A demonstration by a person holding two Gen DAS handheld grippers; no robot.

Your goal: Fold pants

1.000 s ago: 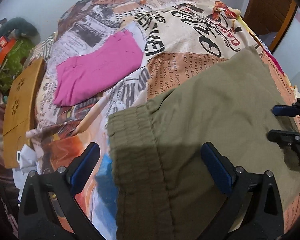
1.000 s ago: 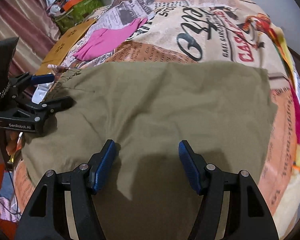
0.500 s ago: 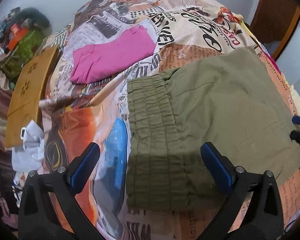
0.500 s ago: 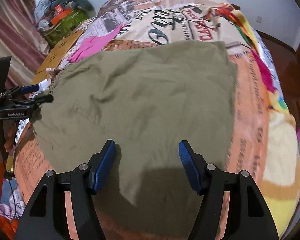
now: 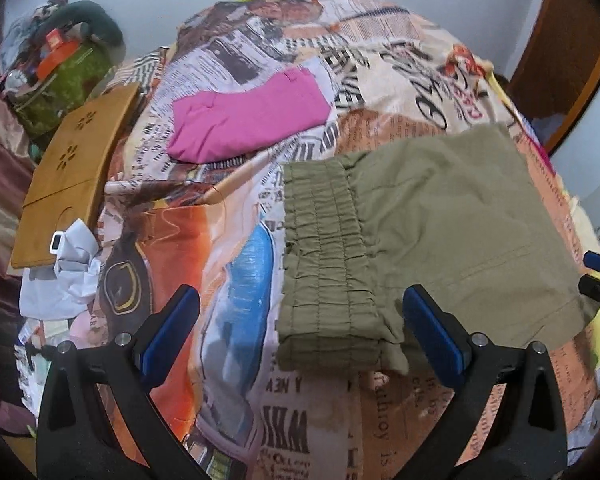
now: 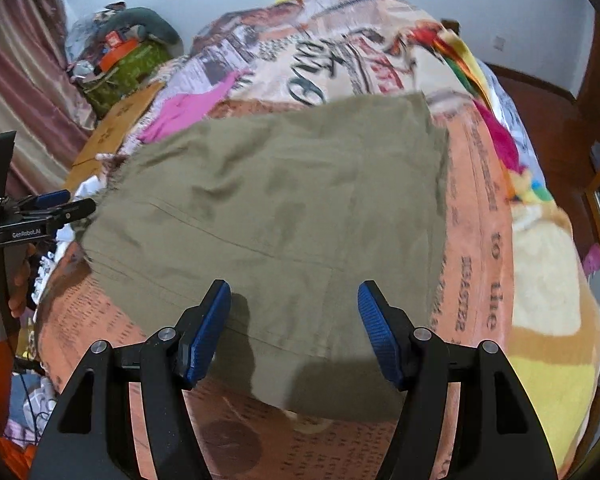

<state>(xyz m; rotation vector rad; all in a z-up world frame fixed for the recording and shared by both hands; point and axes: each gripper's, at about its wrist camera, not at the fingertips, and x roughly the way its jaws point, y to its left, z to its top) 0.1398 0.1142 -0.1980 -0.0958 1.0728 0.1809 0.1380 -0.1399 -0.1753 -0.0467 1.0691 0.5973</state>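
Olive green pants point(image 5: 452, 216) lie folded flat on the newspaper-print bedspread point(image 5: 384, 64), their gathered waistband point(image 5: 320, 256) at the left end. My left gripper point(image 5: 300, 328) hovers open above the near end of the waistband, nothing between its blue pads. In the right wrist view the pants point(image 6: 292, 200) fill the middle, and my right gripper point(image 6: 295, 312) stands open over their near edge, holding nothing. A hand holds the left gripper point(image 6: 56, 208) at the pants' left end. The right gripper point(image 5: 598, 274) shows at that view's right edge.
A folded pink garment point(image 5: 248, 120) lies further back on the bed. A wooden board point(image 5: 72, 168), white crumpled cloth point(image 5: 68, 272) and a pile of bags point(image 5: 60, 68) crowd the left side. A wooden door frame point(image 5: 560, 52) stands at the right.
Both grippers have drawn back and upward from the pants, which now sit further away with their near edge in sight. Both stayed open; the pants lie as before.
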